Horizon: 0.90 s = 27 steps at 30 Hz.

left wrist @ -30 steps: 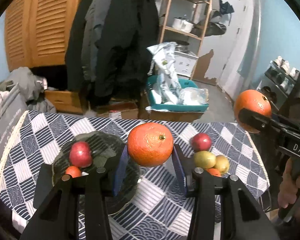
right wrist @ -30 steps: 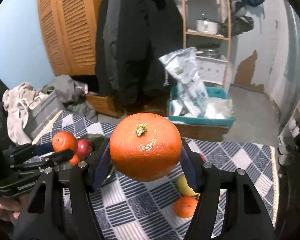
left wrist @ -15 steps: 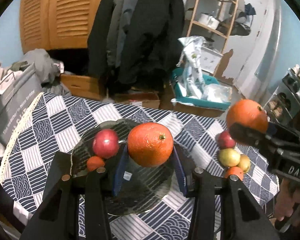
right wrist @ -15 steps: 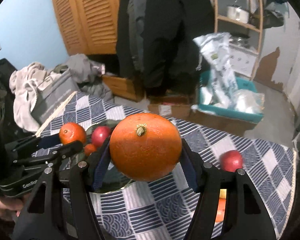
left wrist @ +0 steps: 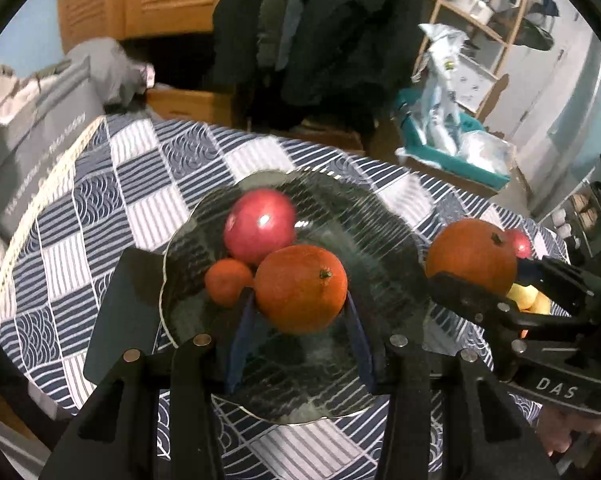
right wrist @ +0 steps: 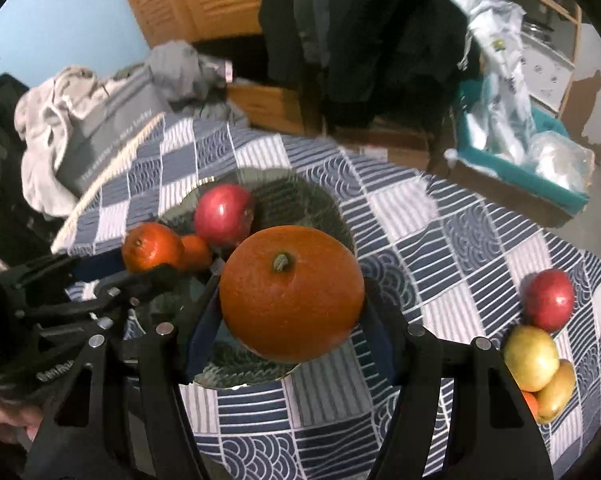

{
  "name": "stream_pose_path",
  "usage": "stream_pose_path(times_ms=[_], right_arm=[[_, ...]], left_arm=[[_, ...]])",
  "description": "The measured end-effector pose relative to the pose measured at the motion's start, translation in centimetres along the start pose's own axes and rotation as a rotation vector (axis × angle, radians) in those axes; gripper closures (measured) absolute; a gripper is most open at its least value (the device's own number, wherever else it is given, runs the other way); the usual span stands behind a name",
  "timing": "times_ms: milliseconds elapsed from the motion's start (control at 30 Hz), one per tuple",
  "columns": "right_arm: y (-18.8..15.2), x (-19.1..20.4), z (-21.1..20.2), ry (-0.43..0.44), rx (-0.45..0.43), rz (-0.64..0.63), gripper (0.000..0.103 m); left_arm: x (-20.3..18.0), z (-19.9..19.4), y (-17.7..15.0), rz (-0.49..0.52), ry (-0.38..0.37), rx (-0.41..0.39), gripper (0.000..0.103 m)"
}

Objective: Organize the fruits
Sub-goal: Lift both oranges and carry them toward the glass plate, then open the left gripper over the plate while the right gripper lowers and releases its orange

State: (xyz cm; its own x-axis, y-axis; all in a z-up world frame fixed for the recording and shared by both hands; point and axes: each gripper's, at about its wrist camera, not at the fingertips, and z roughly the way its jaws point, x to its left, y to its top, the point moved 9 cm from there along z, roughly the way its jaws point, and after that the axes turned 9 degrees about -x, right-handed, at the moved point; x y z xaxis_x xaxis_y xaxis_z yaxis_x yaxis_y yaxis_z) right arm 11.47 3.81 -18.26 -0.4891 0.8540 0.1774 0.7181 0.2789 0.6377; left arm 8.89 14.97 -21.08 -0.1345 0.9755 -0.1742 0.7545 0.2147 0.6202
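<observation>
My left gripper (left wrist: 299, 308) is shut on an orange (left wrist: 300, 290) and holds it low over the dark glass plate (left wrist: 380, 240), right beside a small tangerine (left wrist: 226, 282) and a red apple (left wrist: 260, 224) that lie on the plate. My right gripper (right wrist: 288, 312) is shut on a larger orange (right wrist: 292, 292) above the plate's (right wrist: 300, 200) near right rim. Each view shows the other gripper too: the right gripper (left wrist: 500, 280) with its orange (left wrist: 472, 256), and the left gripper (right wrist: 140, 266) with its orange (right wrist: 152, 246).
On the blue-and-white checked tablecloth (right wrist: 440, 240), a pile at the right holds a red apple (right wrist: 550, 300), two yellow-green fruits (right wrist: 530, 356) and a small orange one (right wrist: 530, 402). Beyond the table's left edge lie a grey bag (left wrist: 40, 128) and clothes. A teal crate (right wrist: 540, 176) stands on the floor behind.
Both grippers have come down and forward toward the glass plate, each still gripping its orange. The plate and its fruit now fill much more of both views.
</observation>
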Motion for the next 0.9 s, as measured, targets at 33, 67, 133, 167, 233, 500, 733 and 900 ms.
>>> stream_pose_path(times_ms=[33,67,133,167,233,500,733,900], right_arm=[[-0.2,0.1,0.5,0.002,0.009,0.000,0.037],[-0.6,0.1,1.0,0.011,0.020,0.003,0.037],[-1.1,0.2,1.7,0.024,0.039,0.009,0.037],[-1.4,0.3,2.1,0.028,0.049,0.010,0.037],[-2.1,0.3,2.8,0.028,0.067,0.005,0.037],[-3.6,0.4,4.2,0.043,0.116,0.005,0.037],[-3.8,0.4,4.6,0.072,0.134,0.026,0.036],[-4.2,0.7,4.7,0.080,0.146,0.021,0.035]], left_arm=[[0.4,0.3,-0.3,-0.004,0.011,0.008,0.057],[0.8,0.5,-0.5,-0.006,0.020,0.014,0.057],[1.3,0.8,-1.0,-0.010,0.034,0.028,0.057],[1.5,1.0,-1.3,-0.014,0.035,0.036,0.057],[1.6,1.2,-1.7,-0.021,0.032,0.054,0.057],[2.0,2.3,-3.5,-0.019,0.059,0.118,0.057],[2.1,2.8,-4.1,0.002,0.069,0.130,0.055],[1.9,2.5,-3.8,0.017,0.071,0.116,0.044]])
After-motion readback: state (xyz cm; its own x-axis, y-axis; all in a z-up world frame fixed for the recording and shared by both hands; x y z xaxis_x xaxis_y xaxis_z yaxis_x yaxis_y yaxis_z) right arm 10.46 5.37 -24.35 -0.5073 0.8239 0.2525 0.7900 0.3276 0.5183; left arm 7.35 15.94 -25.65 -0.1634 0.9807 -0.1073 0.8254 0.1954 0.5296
